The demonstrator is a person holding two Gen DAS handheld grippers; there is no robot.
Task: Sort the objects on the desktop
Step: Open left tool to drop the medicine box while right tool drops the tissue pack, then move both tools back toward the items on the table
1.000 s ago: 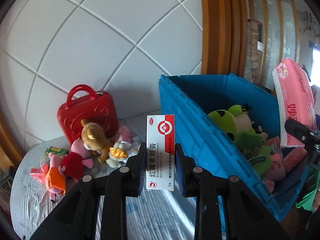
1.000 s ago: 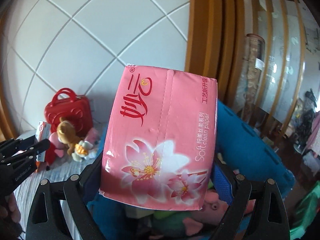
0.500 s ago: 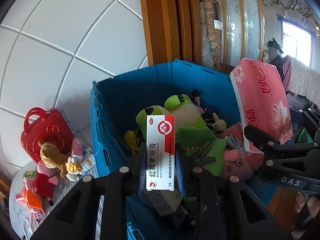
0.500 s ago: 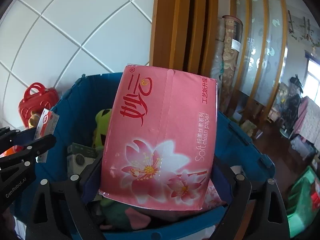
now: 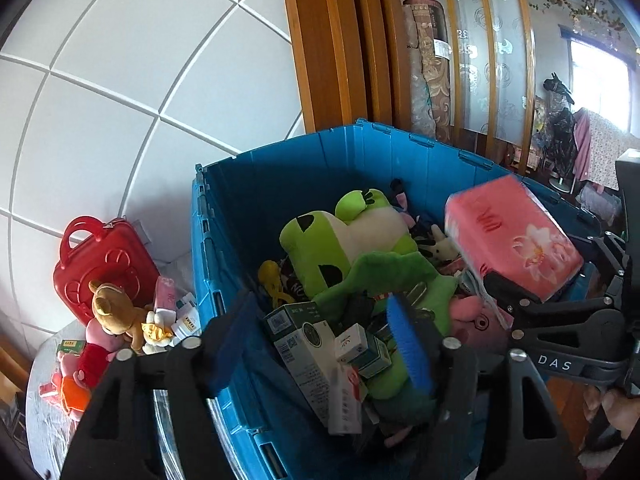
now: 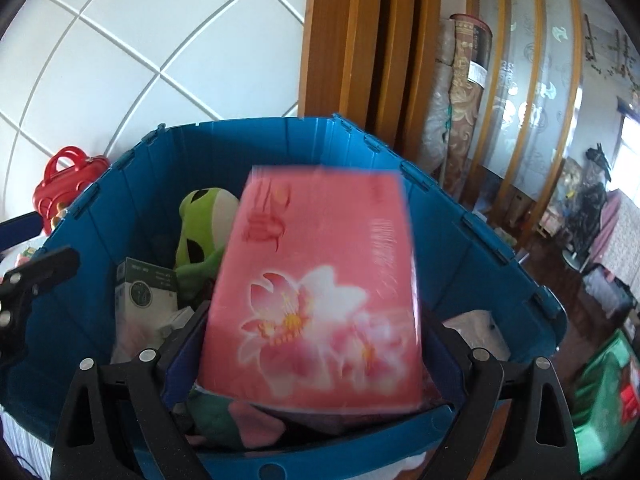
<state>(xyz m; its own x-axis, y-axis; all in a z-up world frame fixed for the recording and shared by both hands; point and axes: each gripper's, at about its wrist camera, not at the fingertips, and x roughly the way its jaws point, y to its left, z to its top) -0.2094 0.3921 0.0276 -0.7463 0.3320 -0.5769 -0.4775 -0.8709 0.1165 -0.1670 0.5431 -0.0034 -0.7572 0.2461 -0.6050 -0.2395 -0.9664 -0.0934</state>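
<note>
Left gripper [image 5: 324, 322] hangs over the near left corner of the blue plastic storage crate [image 5: 224, 248], fingers [image 5: 408, 344] spread wide apart, nothing between them. Below them, inside the crate, a white-and-red cardboard medicine box [image 5: 345, 398] lies blurred on the pile, beside a green-and-white carton [image 5: 300, 344] and smaller boxes. A lime-green frog plush toy [image 5: 340, 240] and a pink pig plush [image 5: 476, 320] fill the crate's middle.

Right gripper [image 6: 308, 364] is over the crate's near rim [image 6: 320, 468], fingers [image 6: 180, 352] spread; the pink flower-print soft tissue pack [image 6: 316, 292] sits between them, motion-blurred, with a gap visible at both sides. Cannot tell if it touches either pad. In the left wrist view the same pack [image 5: 512, 236] is above the crate's right side, tilted, just over the toys.

Left of the crate, on the grey-clothed bench [image 5: 44, 412]: red plastic toy suitcase [image 5: 100, 260] upright against the white tiled wall [image 5: 120, 80], brown teddy bear [image 5: 116, 312] in front of it, pink pig doll in red dress [image 5: 94, 352], small boxes [image 5: 184, 320] next to the crate wall.
</note>
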